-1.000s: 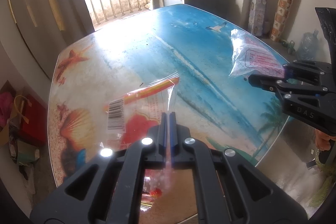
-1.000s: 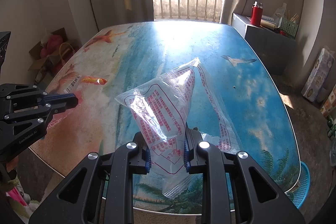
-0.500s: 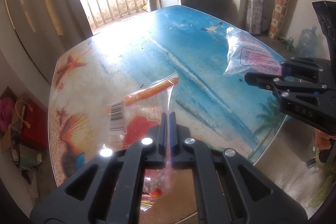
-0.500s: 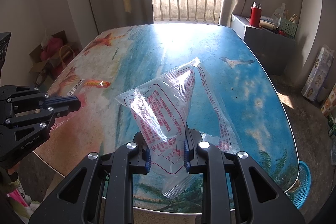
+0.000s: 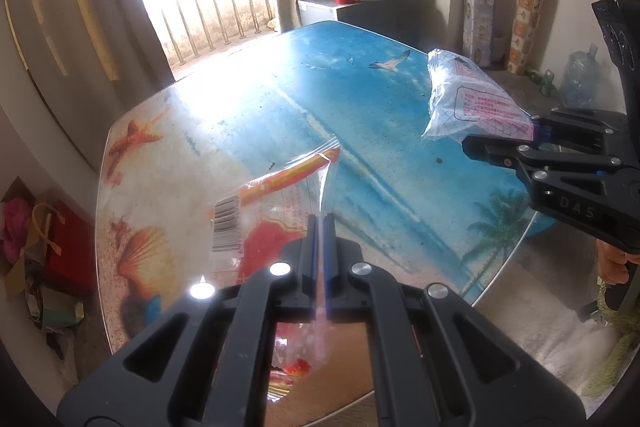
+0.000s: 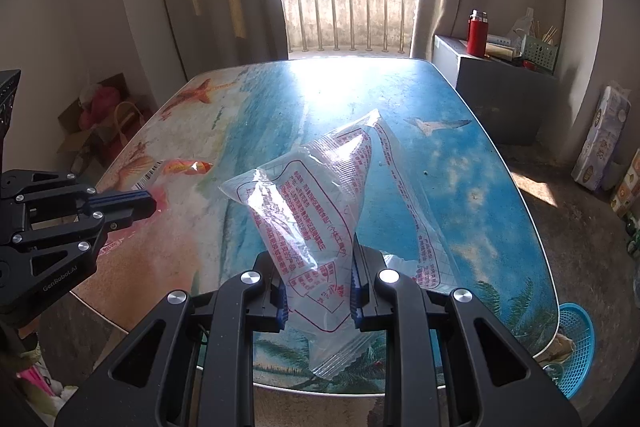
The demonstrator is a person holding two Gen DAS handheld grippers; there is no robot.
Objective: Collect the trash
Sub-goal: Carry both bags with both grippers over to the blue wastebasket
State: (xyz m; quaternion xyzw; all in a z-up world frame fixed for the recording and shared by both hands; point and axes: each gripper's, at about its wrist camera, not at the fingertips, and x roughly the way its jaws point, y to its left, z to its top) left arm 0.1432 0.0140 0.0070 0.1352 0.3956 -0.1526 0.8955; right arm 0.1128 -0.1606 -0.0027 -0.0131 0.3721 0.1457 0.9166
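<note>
My left gripper [image 5: 319, 227] is shut on a thin clear wrapper with red and orange print and a barcode [image 5: 256, 211], held just above the near left part of the beach-print table [image 5: 280, 107]. My right gripper [image 6: 317, 267] is shut on a clear plastic bag with red printed text [image 6: 312, 195], which stands up puffed between the pads over the table's near edge. In the right wrist view the left gripper [image 6: 148, 203] shows at the left with the orange wrapper [image 6: 186, 167]. The left wrist view has the right gripper [image 5: 472, 143] and its bag [image 5: 468, 103] at the right.
A blue plastic basket [image 6: 576, 343] sits on the floor under the table's near right corner. A cabinet with a red flask [image 6: 477, 33] stands by the window. Bags and boxes [image 6: 100, 119] lie on the floor to the left. A hand [image 5: 612, 259] holds the right gripper's handle.
</note>
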